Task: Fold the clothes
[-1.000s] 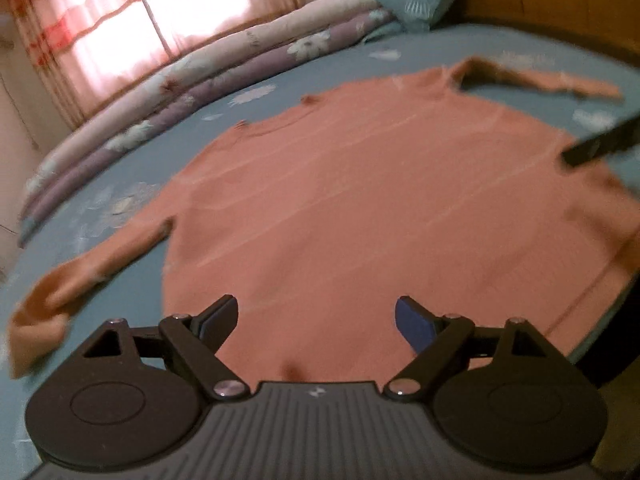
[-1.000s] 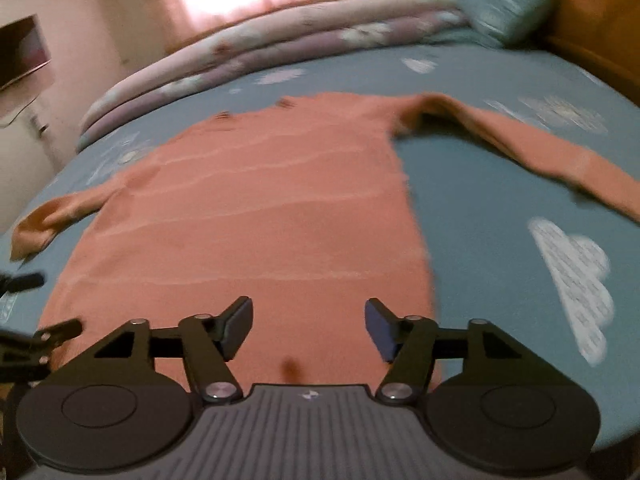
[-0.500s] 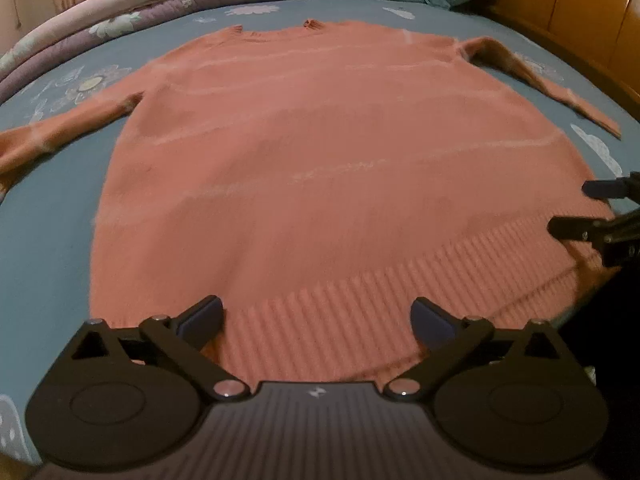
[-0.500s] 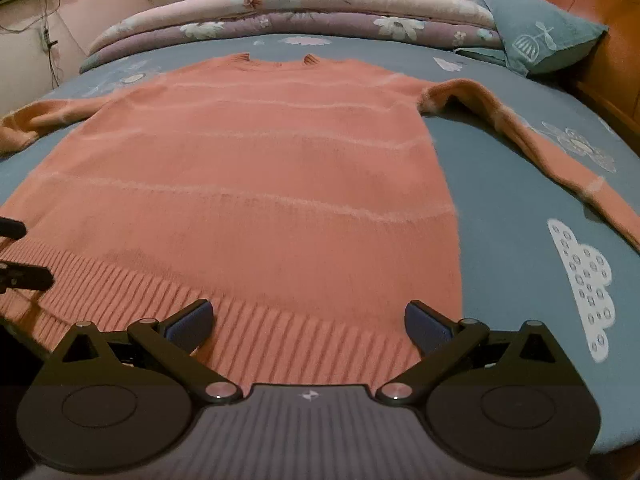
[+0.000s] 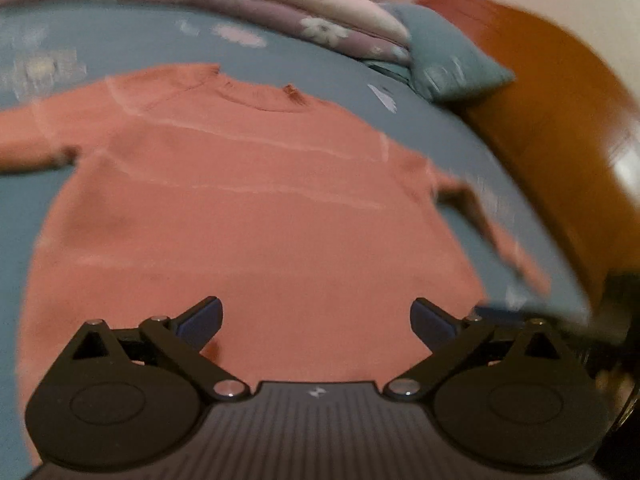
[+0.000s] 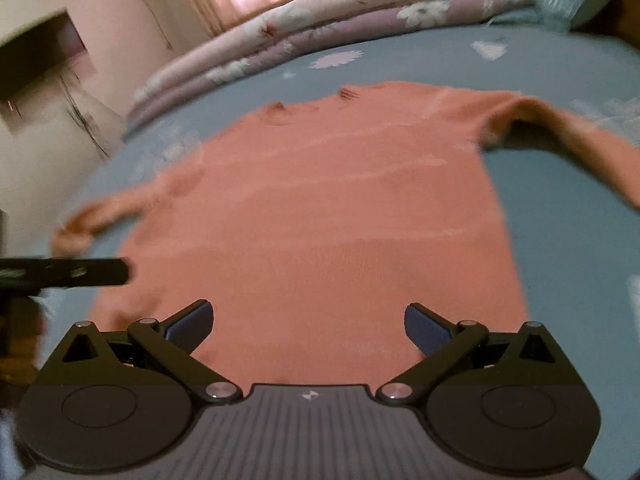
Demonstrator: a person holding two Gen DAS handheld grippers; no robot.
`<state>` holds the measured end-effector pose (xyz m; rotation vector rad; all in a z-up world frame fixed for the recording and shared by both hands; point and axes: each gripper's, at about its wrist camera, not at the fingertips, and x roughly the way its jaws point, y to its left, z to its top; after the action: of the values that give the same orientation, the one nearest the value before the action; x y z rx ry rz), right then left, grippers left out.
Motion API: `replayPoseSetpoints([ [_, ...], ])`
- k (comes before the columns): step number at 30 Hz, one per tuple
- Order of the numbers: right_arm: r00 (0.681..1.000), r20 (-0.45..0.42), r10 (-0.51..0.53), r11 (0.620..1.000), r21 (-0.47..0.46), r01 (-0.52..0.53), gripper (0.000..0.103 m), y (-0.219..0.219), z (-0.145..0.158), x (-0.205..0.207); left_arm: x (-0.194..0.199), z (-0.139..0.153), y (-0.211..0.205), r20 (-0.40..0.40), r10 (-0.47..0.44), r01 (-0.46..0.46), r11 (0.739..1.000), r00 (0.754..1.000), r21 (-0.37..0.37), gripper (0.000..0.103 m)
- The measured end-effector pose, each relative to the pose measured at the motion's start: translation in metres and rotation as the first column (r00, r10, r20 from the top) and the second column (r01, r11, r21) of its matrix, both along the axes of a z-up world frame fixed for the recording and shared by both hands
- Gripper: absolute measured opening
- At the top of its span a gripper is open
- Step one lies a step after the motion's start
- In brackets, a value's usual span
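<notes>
A salmon knit sweater (image 5: pixel 260 208) lies flat, front up, on the blue bed sheet (image 5: pixel 24 240), neckline away from me. Its sleeves spread out to both sides (image 5: pixel 24 140) (image 5: pixel 500 232). My left gripper (image 5: pixel 316 316) is open over the sweater's lower body, nothing between its blue pads. In the right wrist view the same sweater (image 6: pixel 320 220) fills the middle, and my right gripper (image 6: pixel 308 320) hovers open over its lower part, empty. A blurred finger of the left gripper (image 6: pixel 100 272) juts in from the left edge. The hem is hidden beneath the grippers.
A rolled floral quilt (image 6: pixel 320 28) runs along the bed's far side. A teal pillow (image 5: pixel 448 64) leans by the wooden headboard (image 5: pixel 560 140) on the right. A dark screen (image 6: pixel 40 56) hangs on the wall at the left.
Both sets of jaws stand wider than a second ago. Both views have swung and blurred; the ribbed hem seen between the fingers half a second ago has dropped out of sight.
</notes>
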<state>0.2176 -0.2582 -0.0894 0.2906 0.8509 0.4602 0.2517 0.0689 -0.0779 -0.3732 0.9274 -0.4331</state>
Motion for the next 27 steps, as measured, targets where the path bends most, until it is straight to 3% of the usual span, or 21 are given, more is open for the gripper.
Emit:
replayPoseSetpoints([
  [2,0.999,-0.034,0.001,1.000,0.016,0.000,0.103,0.004,-0.009,0.024,0.033,-0.020,0.004,-0.083,0.020,-0.028,0.996,0.996,-0.088,0.100],
  [4,0.998,-0.065,0.003,1.000,0.026,-0.001,0.103,0.007,-0.021,0.044,0.052,-0.038,0.010,-0.132,0.047,-0.061,0.992,0.990,-0.109,0.098],
  [7,0.997,-0.071,0.022,0.998,0.054,-0.018,0.103,-0.004,-0.031,0.049,0.059,-0.045,0.029,-0.141,0.079,-0.102,0.981,0.987,-0.166,0.099],
  [10,0.998,-0.052,0.041,0.999,0.032,-0.039,0.103,-0.022,-0.029,0.035,0.051,-0.040,0.057,-0.082,0.150,-0.154,0.987,0.985,-0.038,0.099],
  [11,0.999,-0.046,0.029,0.999,0.016,-0.028,0.103,-0.029,-0.030,0.030,0.049,-0.041,0.070,-0.071,0.162,-0.164,0.986,0.984,-0.027,0.098],
  [13,0.999,-0.035,-0.009,1.000,-0.016,0.008,0.103,-0.040,-0.031,0.015,0.043,-0.045,0.096,-0.066,0.177,-0.183,0.979,0.982,-0.086,0.098],
  [17,0.997,-0.008,-0.075,0.993,-0.089,0.074,0.103,-0.047,-0.032,-0.012,0.038,-0.040,0.114,-0.024,0.252,-0.252,0.968,0.967,-0.003,0.098],
  [21,0.998,0.019,-0.057,0.982,-0.179,0.059,0.103,-0.036,-0.033,-0.024,0.036,-0.031,0.105,-0.035,0.250,-0.249,0.968,0.968,0.012,0.098],
  [23,0.998,0.021,-0.060,0.974,-0.219,0.063,0.103,-0.029,-0.033,-0.025,0.032,-0.024,0.098,0.006,0.224,-0.224,0.974,0.974,0.026,0.098],
  [27,0.996,0.025,-0.080,0.970,-0.230,0.083,0.103,-0.026,-0.034,-0.024,0.046,-0.011,0.110,0.053,0.248,-0.246,0.969,0.967,-0.035,0.098],
])
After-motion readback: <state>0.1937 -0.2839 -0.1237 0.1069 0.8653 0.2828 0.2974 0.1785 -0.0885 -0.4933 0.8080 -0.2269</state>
